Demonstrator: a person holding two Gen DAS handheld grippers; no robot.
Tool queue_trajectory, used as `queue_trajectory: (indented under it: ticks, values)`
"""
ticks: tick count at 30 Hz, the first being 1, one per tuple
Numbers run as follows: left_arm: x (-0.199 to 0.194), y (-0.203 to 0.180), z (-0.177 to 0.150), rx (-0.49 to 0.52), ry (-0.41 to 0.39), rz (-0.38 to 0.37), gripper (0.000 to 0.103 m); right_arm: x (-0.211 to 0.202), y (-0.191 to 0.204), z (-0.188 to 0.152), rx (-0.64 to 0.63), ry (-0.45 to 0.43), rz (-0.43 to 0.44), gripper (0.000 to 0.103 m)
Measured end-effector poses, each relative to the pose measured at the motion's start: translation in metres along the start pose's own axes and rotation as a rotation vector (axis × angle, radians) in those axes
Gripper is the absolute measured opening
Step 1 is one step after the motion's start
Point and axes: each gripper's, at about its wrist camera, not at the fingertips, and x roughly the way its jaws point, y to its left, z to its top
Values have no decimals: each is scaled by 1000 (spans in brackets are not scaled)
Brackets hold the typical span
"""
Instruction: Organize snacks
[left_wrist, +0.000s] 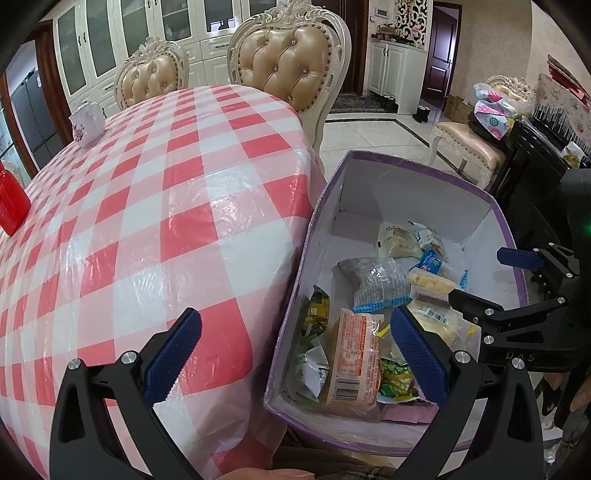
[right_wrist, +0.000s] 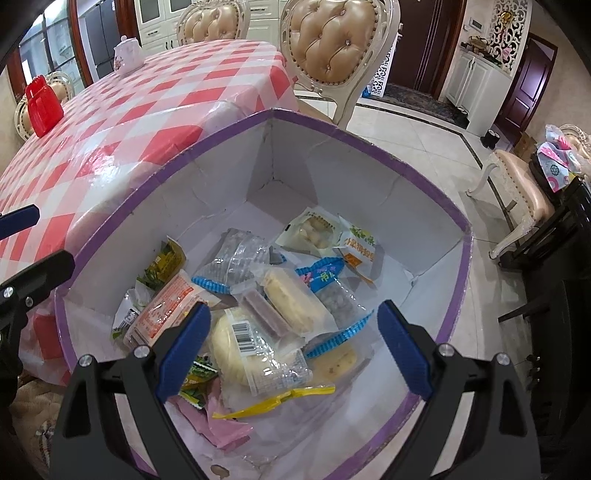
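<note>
Now I'm holding both hand-held grippers spread and empty: left hand-held gripper (left_wrist: 295, 354) straddling the box (left_wrist: 417, 166) wall, right hand-held gripper (right_wrist: 293, 349) hovering over the snacks (right_wrist: 258, 295).

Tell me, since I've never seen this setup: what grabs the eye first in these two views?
First, the purple-rimmed box beside the table, its white inside littered with wrapped snacks, among them an orange-printed packet and a round pale bun. Next, the red-and-white checked tablecloth, which carries a white floral pot and a red container. The right claw hangs open over the snacks.
</note>
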Motion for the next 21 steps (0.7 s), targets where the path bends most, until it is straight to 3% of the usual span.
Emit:
queue_trajectory:
  ticks: [21]
  values:
    - [4, 2, 2, -24, 25, 7, 99, 7, 4, -1, -12, 19, 19, 92]
